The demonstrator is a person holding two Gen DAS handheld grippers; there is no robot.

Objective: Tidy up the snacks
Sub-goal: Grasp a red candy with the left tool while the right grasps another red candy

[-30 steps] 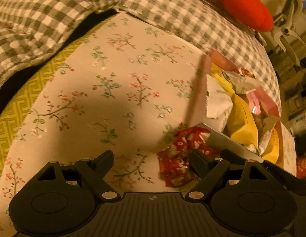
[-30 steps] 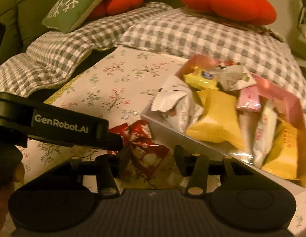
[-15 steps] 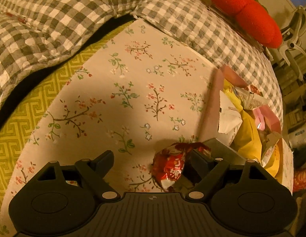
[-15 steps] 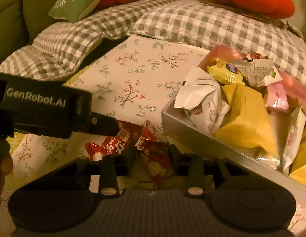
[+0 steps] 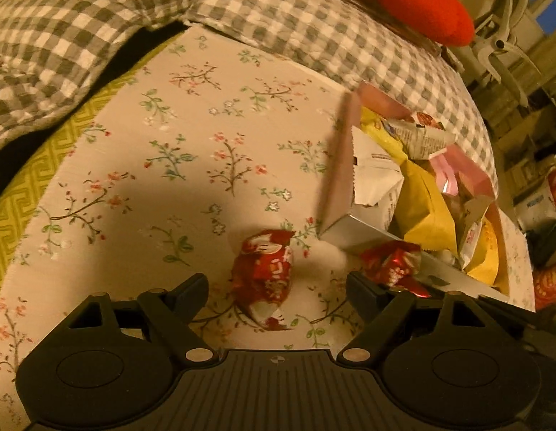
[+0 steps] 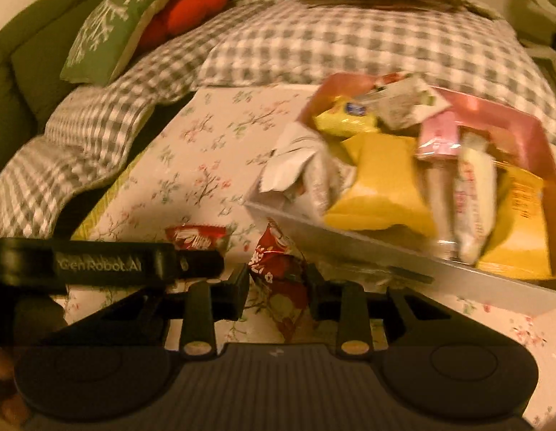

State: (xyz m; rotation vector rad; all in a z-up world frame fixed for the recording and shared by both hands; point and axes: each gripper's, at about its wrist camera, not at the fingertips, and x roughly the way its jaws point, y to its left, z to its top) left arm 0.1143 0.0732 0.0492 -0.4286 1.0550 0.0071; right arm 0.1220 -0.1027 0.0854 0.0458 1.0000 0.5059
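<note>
Where a second ago two red packets were lying bunched together, they are now sitting apart: the right gripper (image 6: 278,287) is pinching one red candy packet (image 6: 279,280) between its fingers, lifted near the box wall. The left gripper (image 5: 276,289), fingers spread wide, is hovering over the other red packet (image 5: 263,280), which is lying on the floral cloth (image 5: 191,165) just ahead. Ahead and right, the pink box (image 6: 508,122) is holding yellow, white and pink snack bags. Beyond, checked cushions (image 6: 350,46) and a red cushion (image 5: 414,3) are bordering the cloth.
</note>
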